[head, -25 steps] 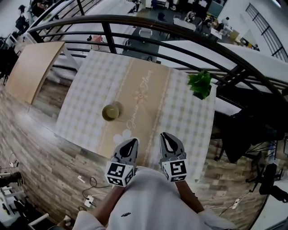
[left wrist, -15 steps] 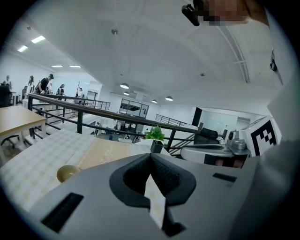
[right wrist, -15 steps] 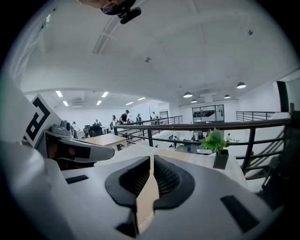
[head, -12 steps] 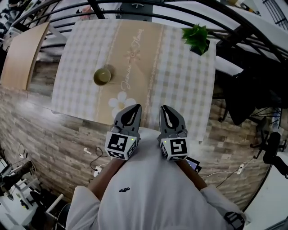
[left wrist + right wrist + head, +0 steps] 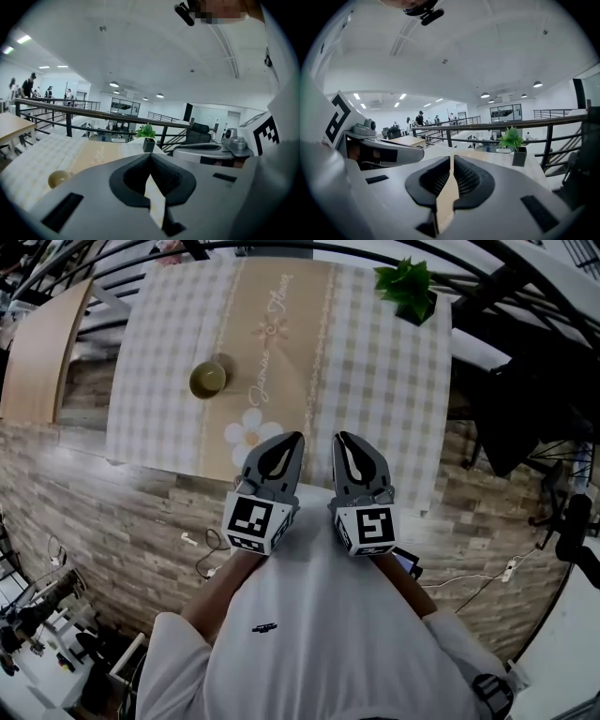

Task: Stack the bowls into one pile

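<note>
An olive-green bowl [image 5: 207, 379] stands on the left part of the checked tablecloth [image 5: 375, 381]; a second rim shows just behind it, so it looks like a small pile. The same bowl [image 5: 60, 178] appears low at the left in the left gripper view. My left gripper [image 5: 289, 442] and right gripper [image 5: 343, 442] hang side by side over the table's near edge, well short of the bowl and to its right. Both are shut with nothing between the jaws, as the left gripper [image 5: 151, 157] and right gripper [image 5: 452, 159] show in their own views.
A potted green plant [image 5: 406, 289] stands at the table's far right corner. A black railing [image 5: 525, 259] runs behind the table. A bare wooden table [image 5: 37, 343] is to the left. Cables [image 5: 202, 545] lie on the plank floor below the near edge.
The head view has tilted down and back, so the table and bowl sit higher in frame. Both grippers stay shut, side by side, now over the table's near edge.
</note>
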